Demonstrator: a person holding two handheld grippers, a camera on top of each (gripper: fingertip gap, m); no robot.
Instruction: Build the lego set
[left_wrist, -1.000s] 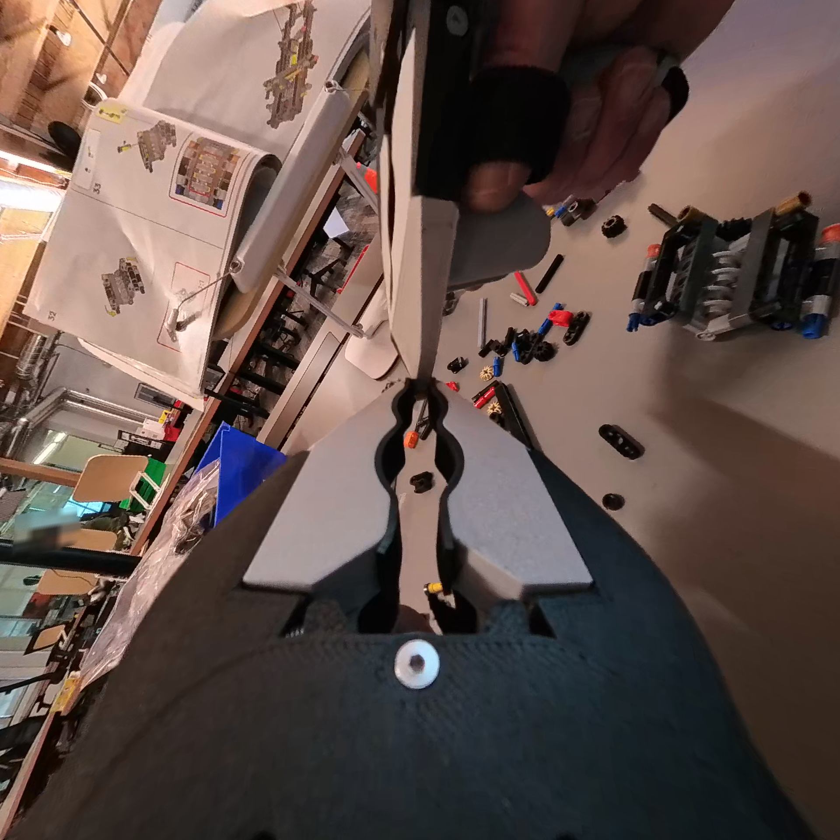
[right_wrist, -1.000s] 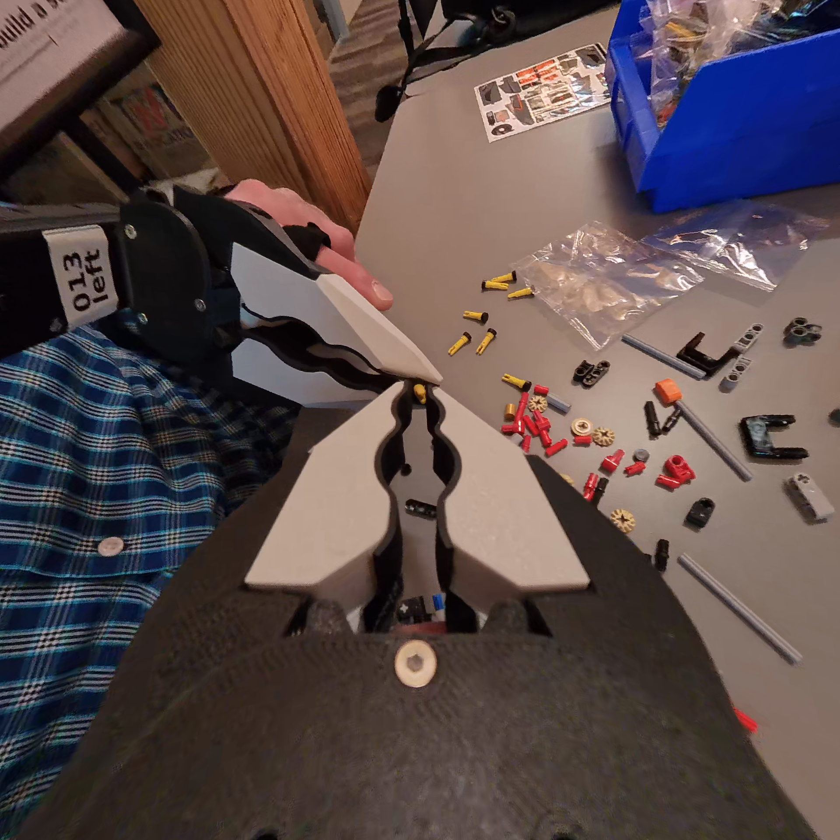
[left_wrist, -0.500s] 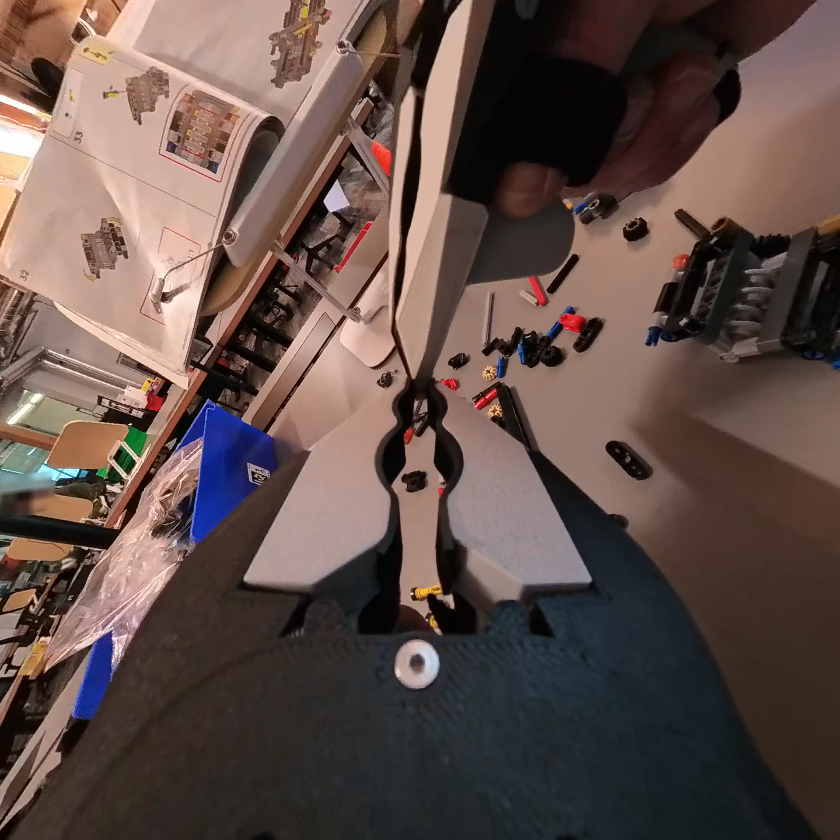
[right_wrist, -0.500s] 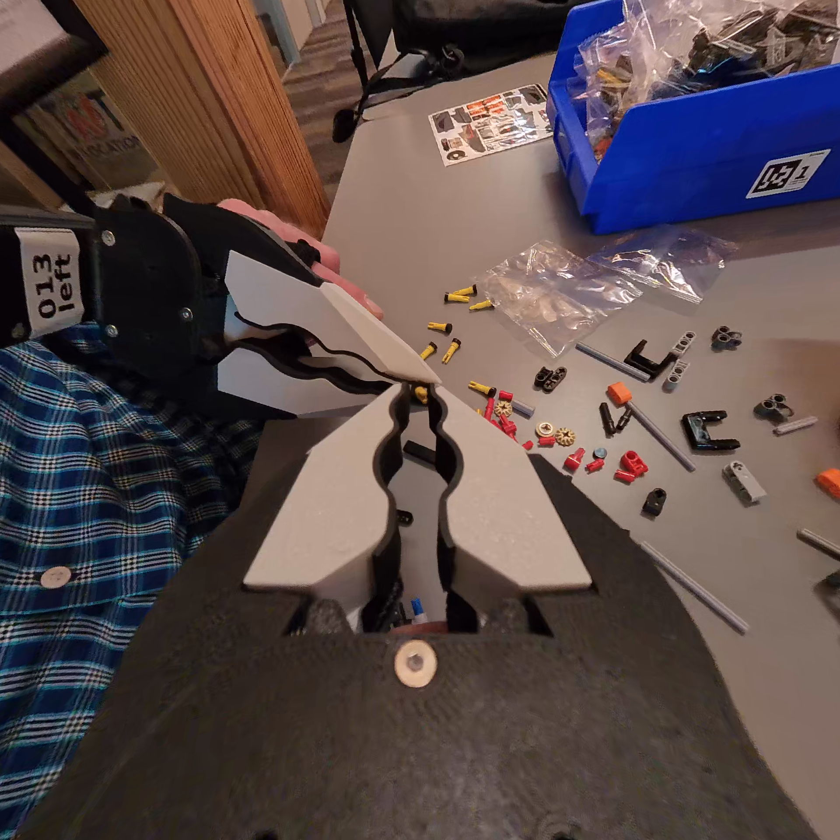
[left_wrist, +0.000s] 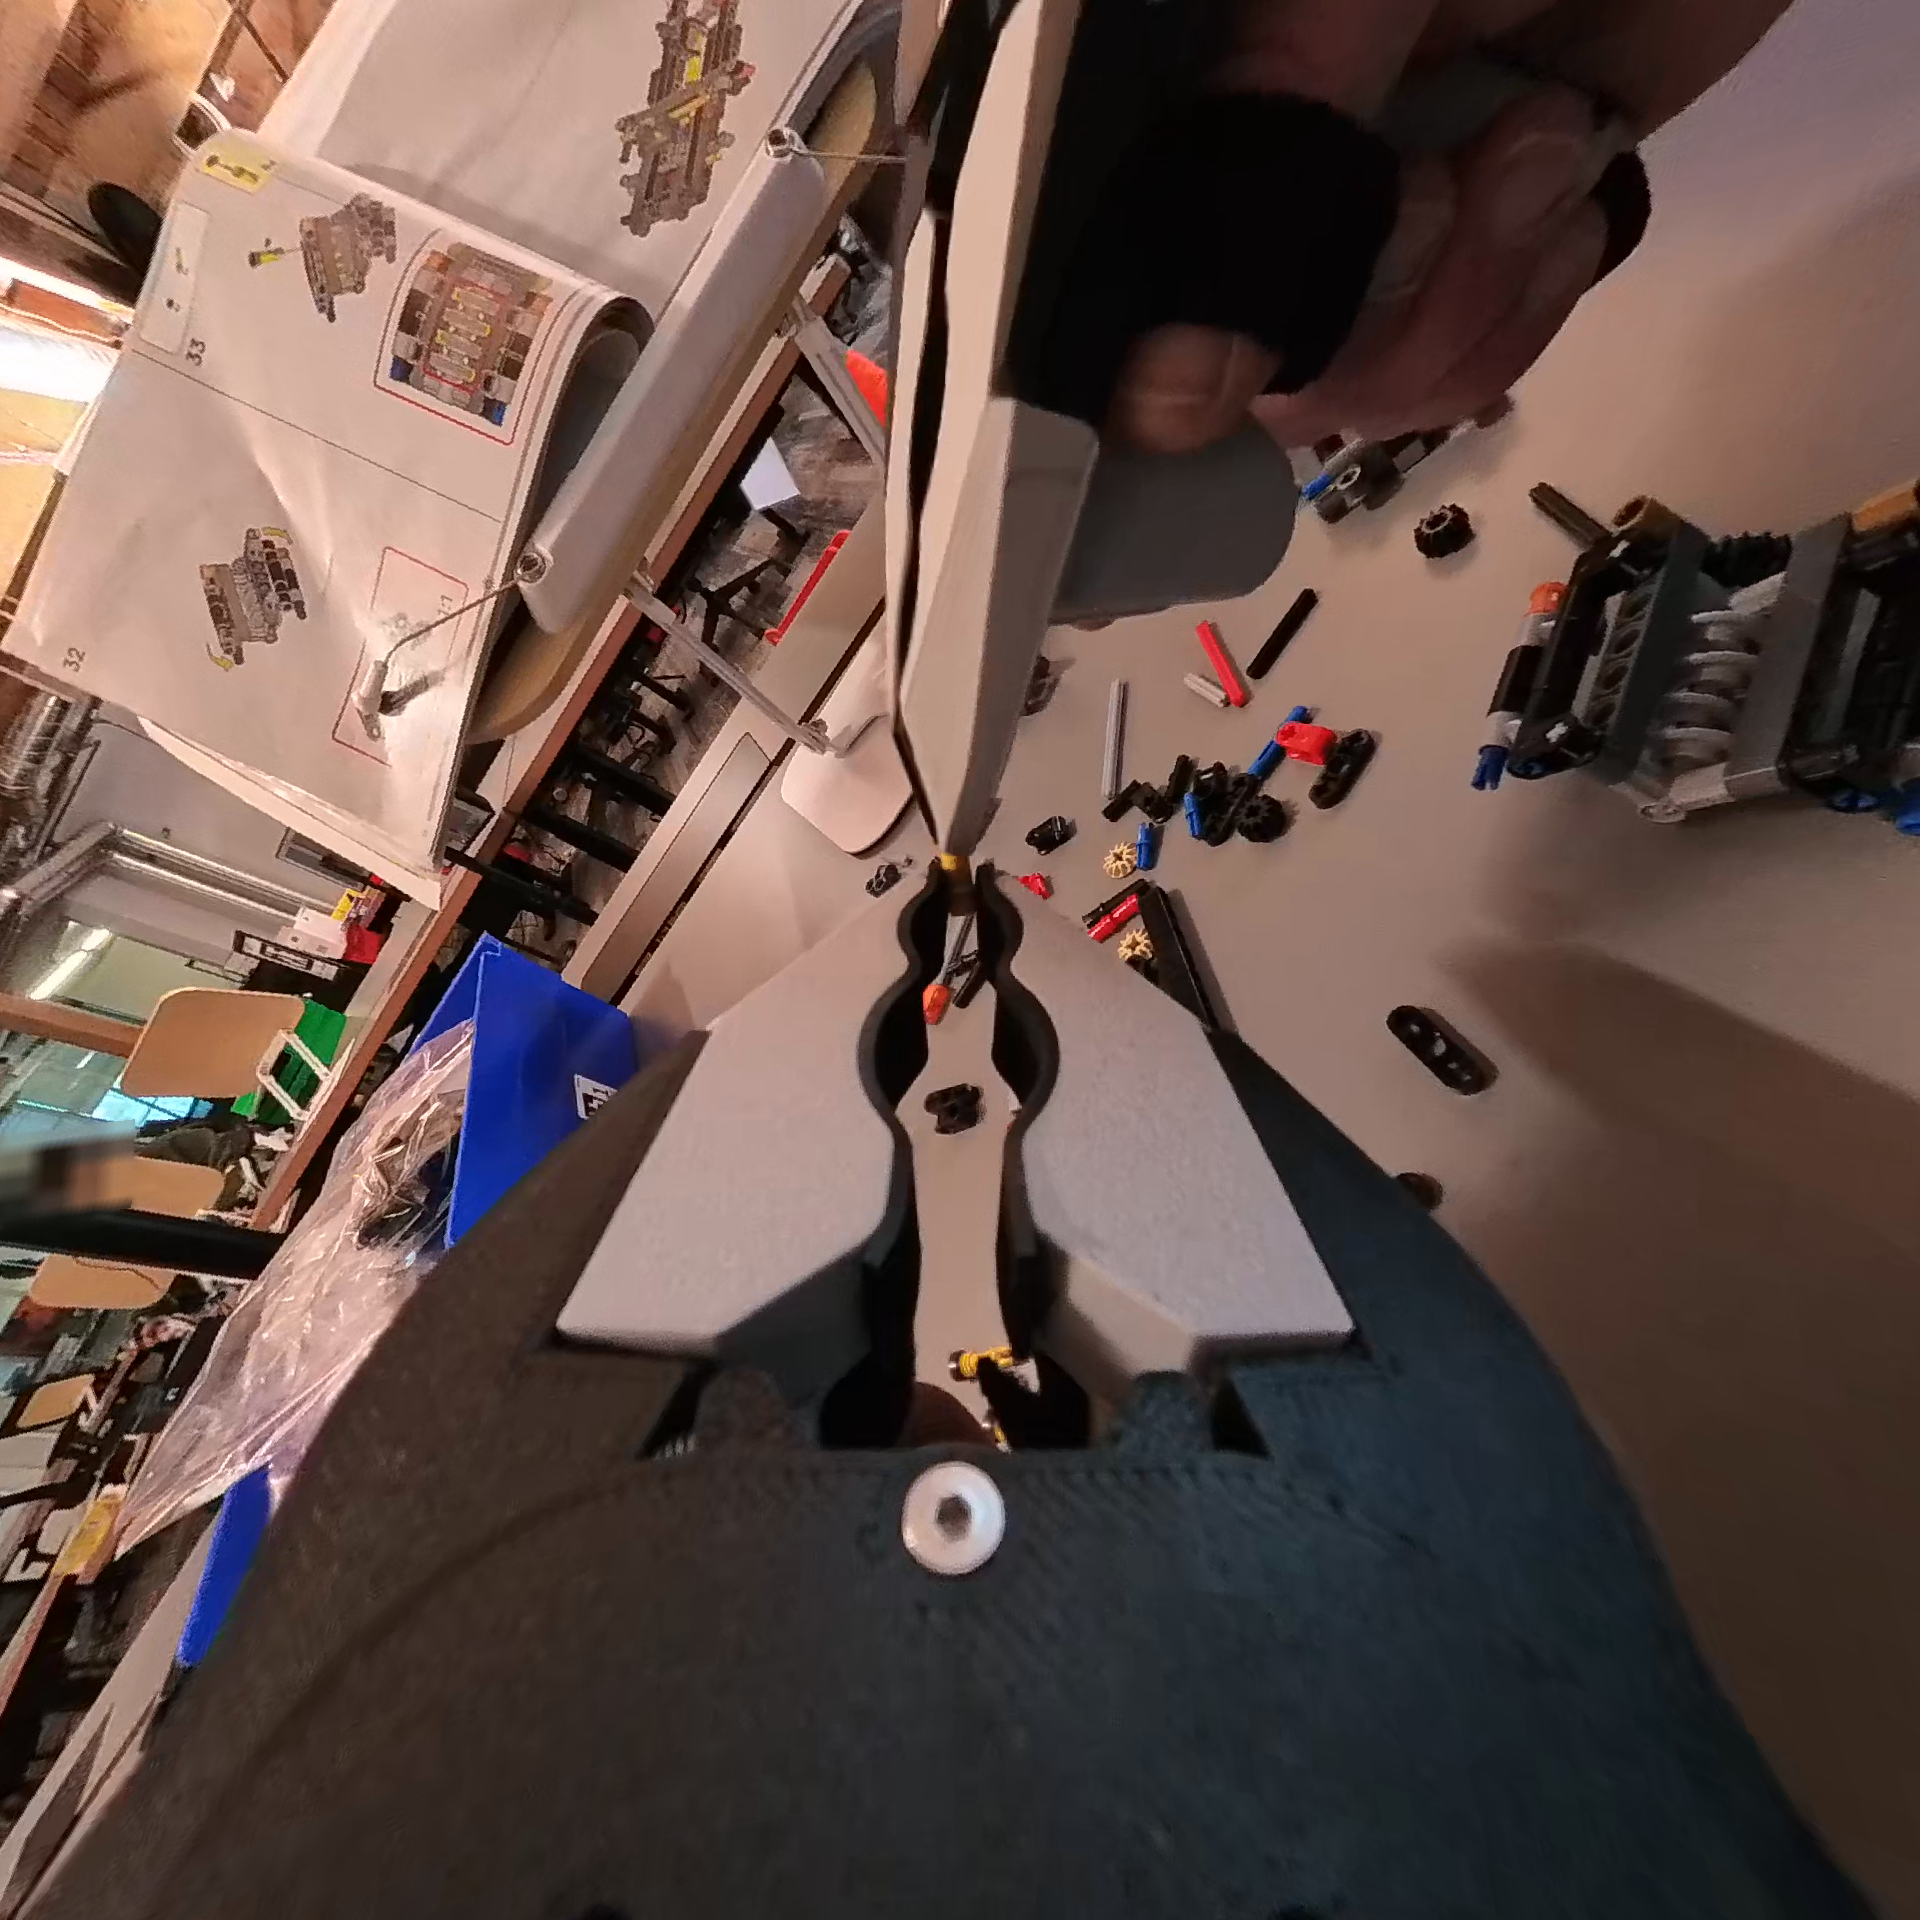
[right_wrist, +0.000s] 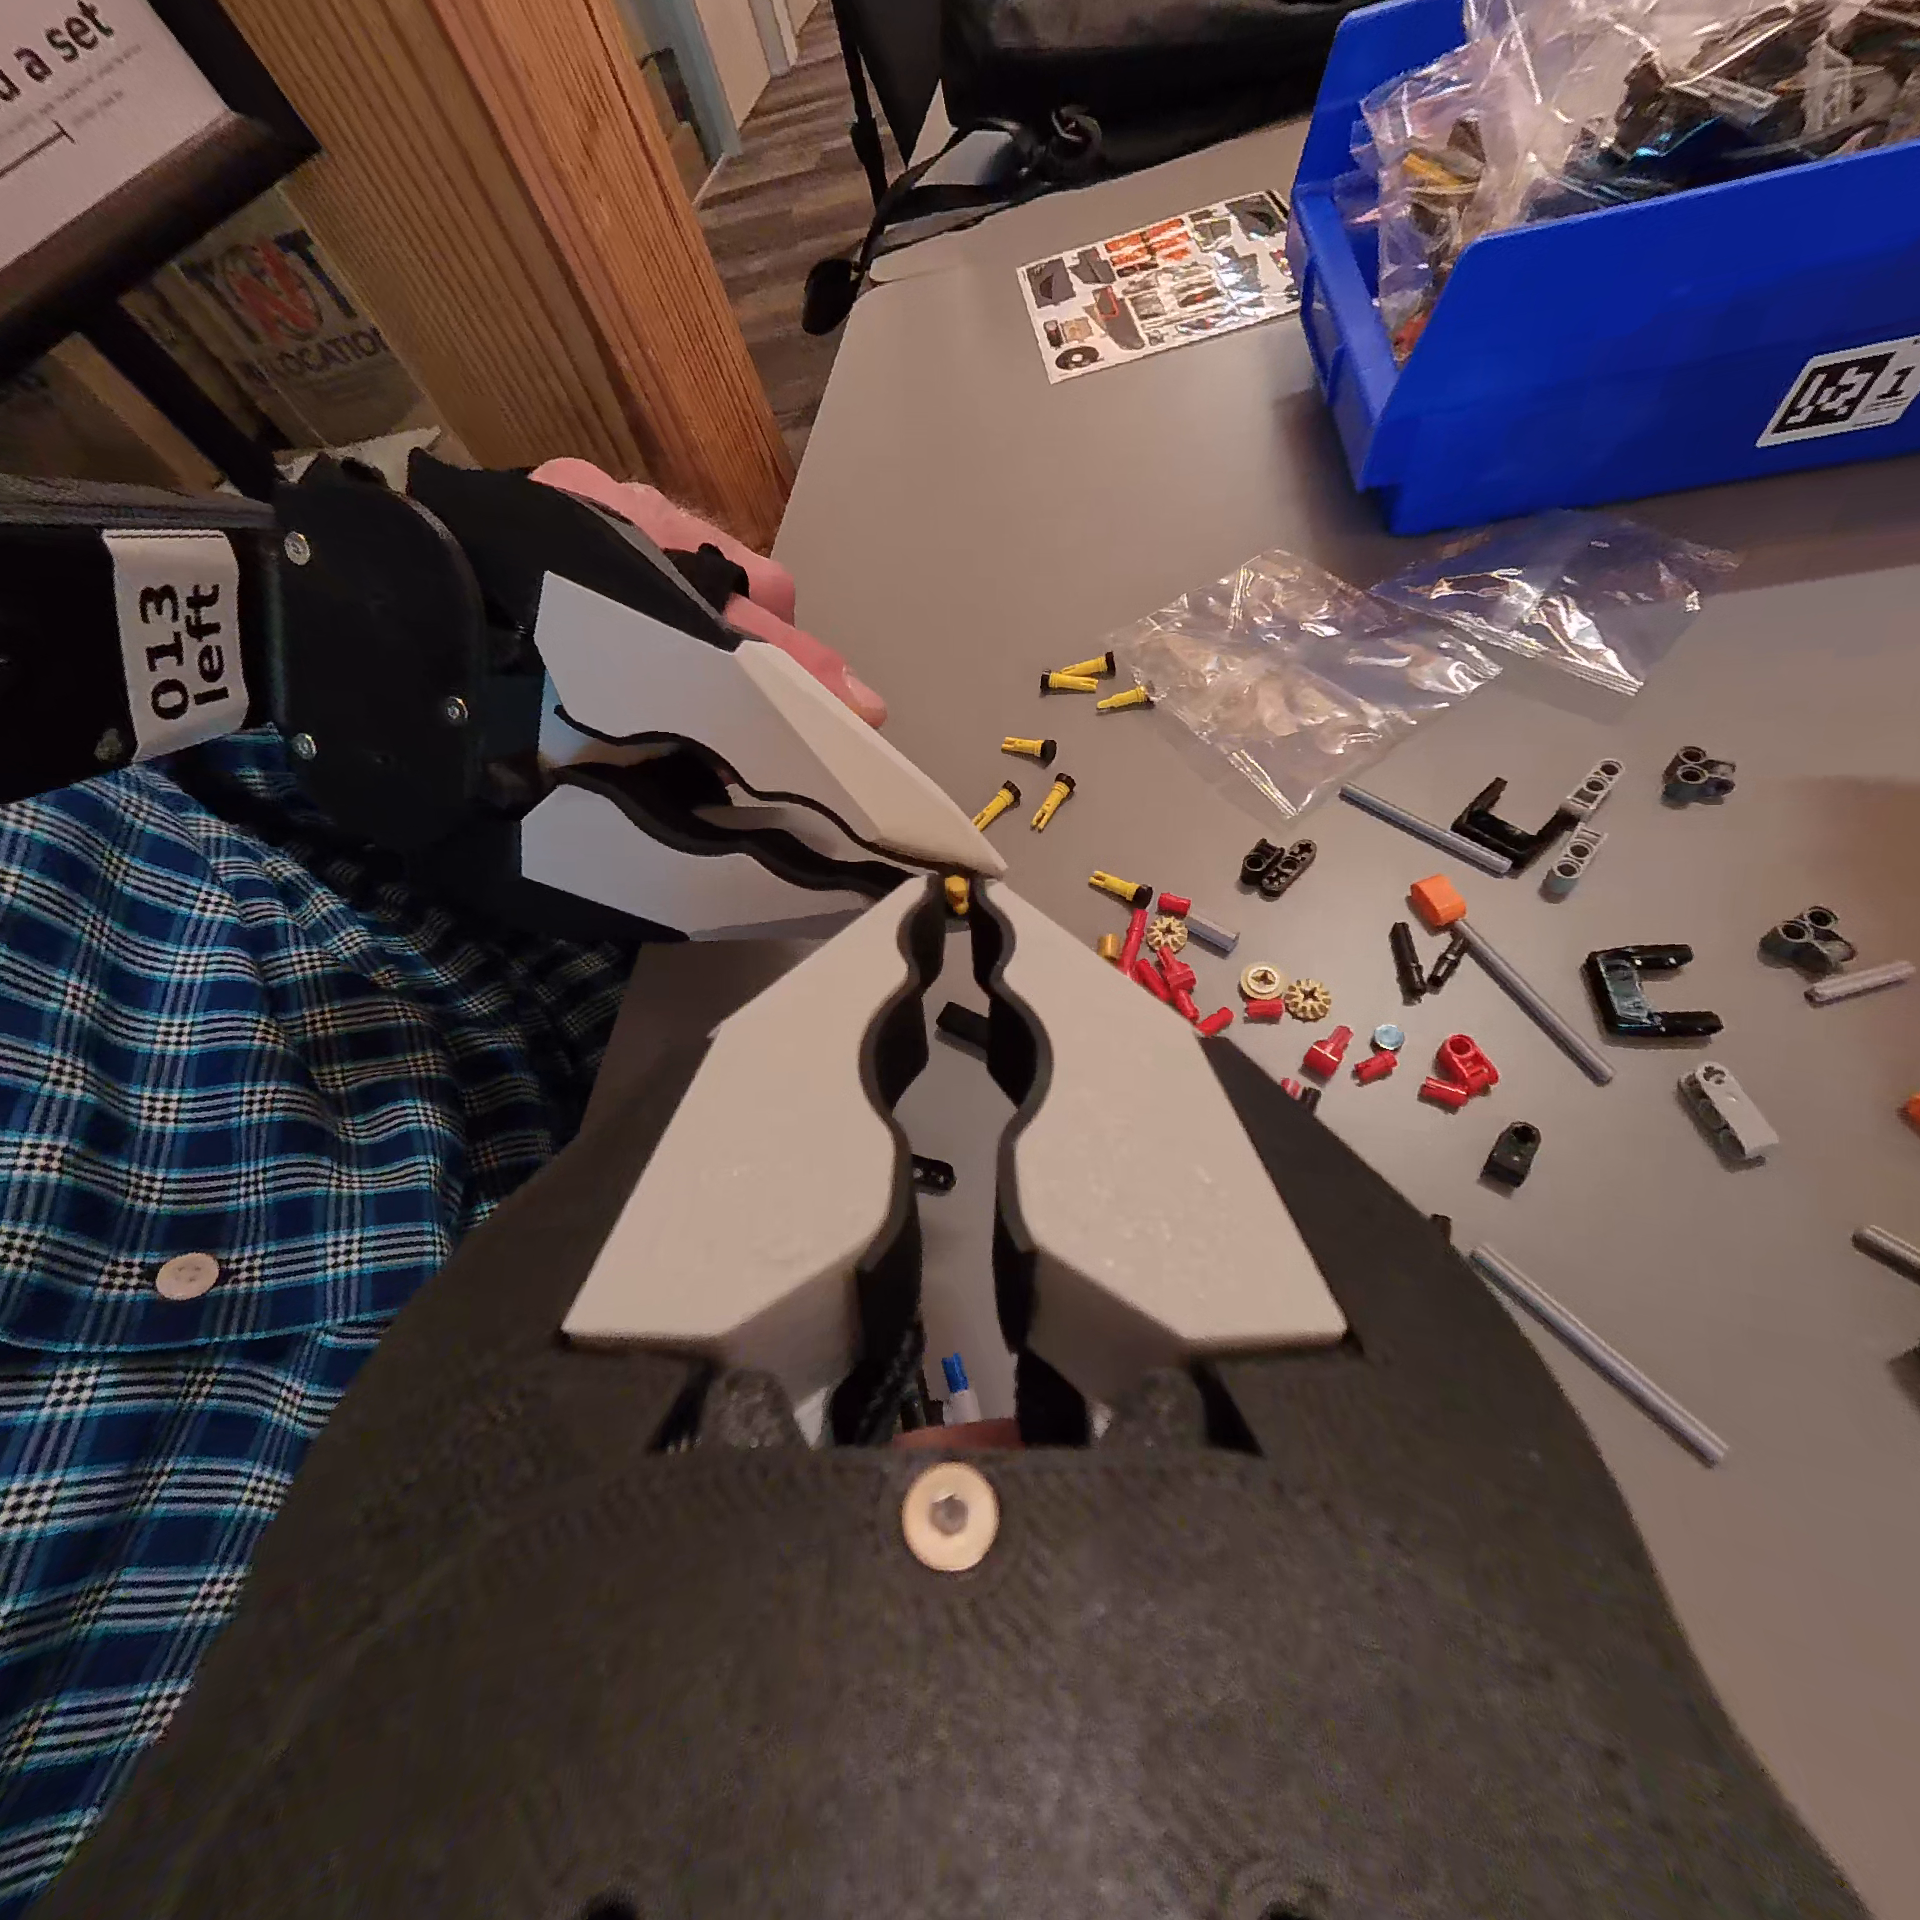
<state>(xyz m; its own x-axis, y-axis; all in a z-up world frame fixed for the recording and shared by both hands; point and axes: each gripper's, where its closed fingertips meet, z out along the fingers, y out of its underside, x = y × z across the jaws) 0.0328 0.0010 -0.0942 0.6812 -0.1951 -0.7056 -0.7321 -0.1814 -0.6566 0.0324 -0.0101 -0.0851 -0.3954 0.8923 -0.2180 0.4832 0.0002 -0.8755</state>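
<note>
My left gripper (left_wrist: 958, 896) and right gripper (right_wrist: 956, 896) meet tip to tip above the grey table (right_wrist: 1039, 499). A small yellow pin with a dark end (left_wrist: 951, 871) sits between them; it also shows in the right wrist view (right_wrist: 956, 889). Both grippers look shut on it, one at each end. The right gripper (left_wrist: 951, 831) comes down from above in the left wrist view. The left gripper (right_wrist: 971, 857) comes in from the left in the right wrist view. A partly built dark and grey lego assembly (left_wrist: 1714, 665) lies on the table at the far right.
Loose red, black, yellow and grey lego pieces (right_wrist: 1299, 997) are scattered on the table. A blue bin of bagged parts (right_wrist: 1610, 312), clear bags (right_wrist: 1299, 665) and a sticker sheet (right_wrist: 1153, 281) lie beyond. An open instruction booklet (left_wrist: 312, 416) stands on a holder. A person's plaid shirt (right_wrist: 208, 1039) is at left. Both grippers' tips are close together, under 4 cm apart.
Both grippers stayed tip to tip while turning slightly. The yellow pin now shows between the tips in the left wrist view, where it did not before.
</note>
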